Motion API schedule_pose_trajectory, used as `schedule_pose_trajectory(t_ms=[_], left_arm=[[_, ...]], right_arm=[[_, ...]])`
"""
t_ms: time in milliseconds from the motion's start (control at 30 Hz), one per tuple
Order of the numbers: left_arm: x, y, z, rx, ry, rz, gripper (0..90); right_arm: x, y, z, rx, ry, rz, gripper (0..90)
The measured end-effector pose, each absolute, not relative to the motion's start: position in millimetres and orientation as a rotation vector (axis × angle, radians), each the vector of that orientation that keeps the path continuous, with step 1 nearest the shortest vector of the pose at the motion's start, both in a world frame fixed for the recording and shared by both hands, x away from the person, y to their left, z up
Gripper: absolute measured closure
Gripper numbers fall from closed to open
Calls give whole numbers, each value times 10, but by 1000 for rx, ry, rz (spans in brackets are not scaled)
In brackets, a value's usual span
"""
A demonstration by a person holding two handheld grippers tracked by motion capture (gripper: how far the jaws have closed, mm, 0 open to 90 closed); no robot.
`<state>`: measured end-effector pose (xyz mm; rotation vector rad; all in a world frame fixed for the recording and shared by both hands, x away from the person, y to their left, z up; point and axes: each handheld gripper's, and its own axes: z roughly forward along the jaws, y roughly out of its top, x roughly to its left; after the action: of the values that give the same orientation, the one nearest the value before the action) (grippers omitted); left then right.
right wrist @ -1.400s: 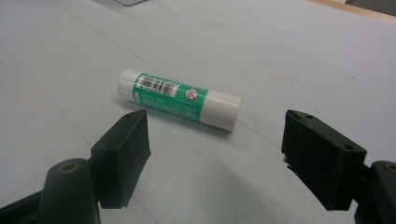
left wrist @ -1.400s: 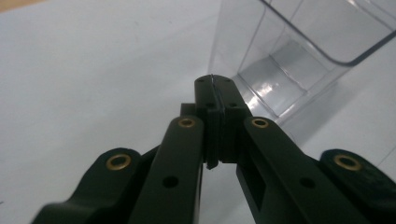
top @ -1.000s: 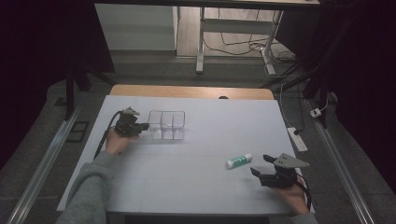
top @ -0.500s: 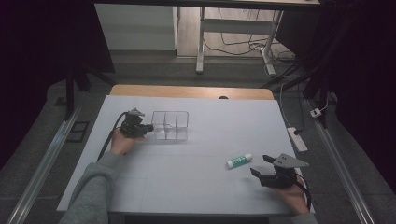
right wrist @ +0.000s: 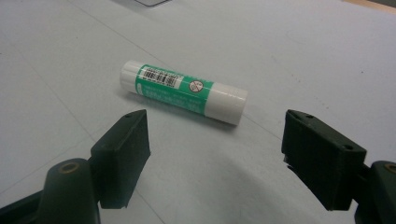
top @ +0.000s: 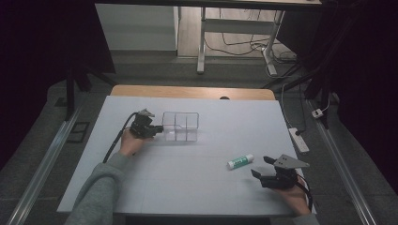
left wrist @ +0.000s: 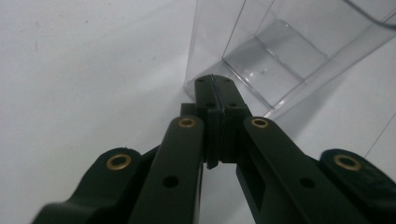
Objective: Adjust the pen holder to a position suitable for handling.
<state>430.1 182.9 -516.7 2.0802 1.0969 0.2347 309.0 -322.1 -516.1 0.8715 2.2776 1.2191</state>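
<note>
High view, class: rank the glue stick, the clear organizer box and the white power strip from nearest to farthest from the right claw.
1. Glue stick: just left of and beyond the right claw, lying on the table.
2. White power strip: off the table's right edge, on the floor.
3. Clear organizer box: far left, by the left claw.

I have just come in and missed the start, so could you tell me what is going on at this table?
A person works at a white table with a gripper in each hand. The left gripper is shut on the wall of a clear plastic organiser with several compartments, all of them empty. The right gripper is open and points at a green and white glue stick, which lies on its side just ahead of the jaws, untouched.
</note>
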Motion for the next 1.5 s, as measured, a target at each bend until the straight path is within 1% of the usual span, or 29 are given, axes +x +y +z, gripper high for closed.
schedule_pose_trajectory(t_ms=[600,1167,1500], left_arm=[[4346,1536,-5152,2097,1045,225,891],[4391,1152,-5158,2111,978,220,891],[4396,1133,-5169,2111,987,224,890]], right_arm=[[3107,-3211,-5178,874,2290,1212,225],[3103,-3208,-5175,872,2290,1215,226],[3102,-3209,-5173,866,2289,1220,227]])
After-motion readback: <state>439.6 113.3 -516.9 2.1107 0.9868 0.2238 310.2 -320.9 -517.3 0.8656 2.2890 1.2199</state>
